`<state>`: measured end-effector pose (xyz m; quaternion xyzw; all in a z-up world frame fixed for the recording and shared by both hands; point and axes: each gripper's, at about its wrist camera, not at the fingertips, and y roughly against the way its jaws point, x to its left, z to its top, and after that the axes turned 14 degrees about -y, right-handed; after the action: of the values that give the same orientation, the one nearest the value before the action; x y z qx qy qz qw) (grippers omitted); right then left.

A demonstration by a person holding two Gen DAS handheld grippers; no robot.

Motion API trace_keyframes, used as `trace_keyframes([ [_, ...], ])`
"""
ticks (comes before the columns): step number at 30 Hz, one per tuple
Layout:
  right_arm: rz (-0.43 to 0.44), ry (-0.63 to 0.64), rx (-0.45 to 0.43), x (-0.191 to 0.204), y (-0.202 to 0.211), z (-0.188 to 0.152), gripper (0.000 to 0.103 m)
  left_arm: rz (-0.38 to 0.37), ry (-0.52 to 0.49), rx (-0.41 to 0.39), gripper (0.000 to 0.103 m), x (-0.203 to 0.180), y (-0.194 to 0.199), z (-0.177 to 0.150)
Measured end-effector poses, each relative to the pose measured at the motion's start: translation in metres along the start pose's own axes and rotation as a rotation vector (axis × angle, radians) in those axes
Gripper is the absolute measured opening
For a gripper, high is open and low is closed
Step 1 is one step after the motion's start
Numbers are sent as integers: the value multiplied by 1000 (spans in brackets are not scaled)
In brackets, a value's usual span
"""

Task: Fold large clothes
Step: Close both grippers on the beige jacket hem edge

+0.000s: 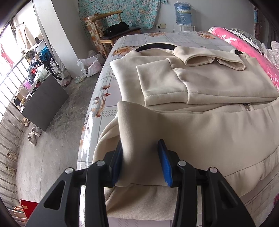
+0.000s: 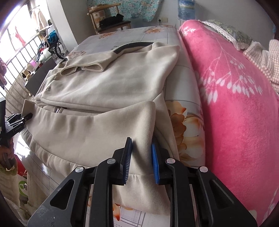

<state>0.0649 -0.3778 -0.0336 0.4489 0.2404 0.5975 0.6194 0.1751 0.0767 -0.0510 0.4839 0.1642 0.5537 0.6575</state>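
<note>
Cream fleece, a large zip-up jacket (image 1: 200, 83), lies across the bed (image 1: 183, 37), its sleeves folded in over the chest and its near hem pulled up off the bed's near edge. Containers come to little: a white plastic bag (image 1: 89, 65) sags open on the floor beside the bed's left edge, its contents too crumpled to name, and a blue water jug (image 1: 183, 14) stands on a dispenser beyond the far edge, upside down it seems, its level impossible to read. The left gripper (image 1: 142, 160) has its blue pads clamped on a bunched fold of the hem at the bed's near left corner; the right gripper (image 2: 141, 157) has a fold of the same hem pressed between its pads nearer the bed's right side. A floral oilcloth-like sheet covers the bed, and a pink blanket (image 2: 235, 104) with white sprigs is heaped along the right edge. Grey concrete floor (image 1: 57, 139) runs along the left, with pairs of shoes (image 1: 33, 135), a dark cabinet (image 1: 45, 103) and a metal railing (image 1: 10, 97) by the bright window. A wooden chair (image 1: 111, 29) holding something black stands past the far left corner, under a flowered cloth on the wall. Part of the jacket's hem hangs below the near edge, hidden behind the grippers, and a person's hand and sleeve are cut off at the left rim of the right wrist view.
</note>
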Motion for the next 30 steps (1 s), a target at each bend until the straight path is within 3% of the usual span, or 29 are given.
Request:
trace_keyframes([
  [13,-110,74,-16,16,-7,0,23,-15,12,-3,39,2,-1,0],
  [30,-160,103,-23,22,-9,-4,23,-16,8,-5,39,2,-1,0],
])
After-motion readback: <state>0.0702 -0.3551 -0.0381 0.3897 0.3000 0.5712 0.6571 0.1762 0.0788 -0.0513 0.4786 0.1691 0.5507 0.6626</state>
